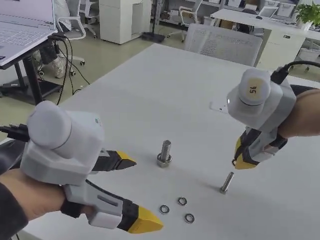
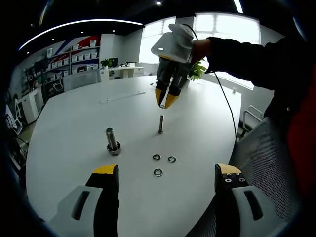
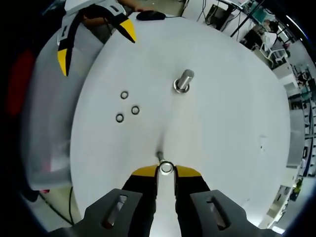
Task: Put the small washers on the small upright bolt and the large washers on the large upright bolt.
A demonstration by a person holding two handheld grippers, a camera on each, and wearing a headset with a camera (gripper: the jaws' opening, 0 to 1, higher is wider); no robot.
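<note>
right gripper [image 3: 166,172] pinches a washer [image 3: 163,168] above the small bolt [image 3: 160,156].

Table [image 1: 200,100] is plain white, no pattern at all. The left gripper [image 1: 137,191] and right gripper [image 1: 243,161] are light grey with black jaws and yellow tips. Big bolt [image 1: 165,152] and small bolt [image 1: 227,182] are shiny silver. Three loose washers [image 1: 182,201] look darker silver-grey; the washer [image 3: 166,168] at the right gripper's tips gleams pale silver.
</note>
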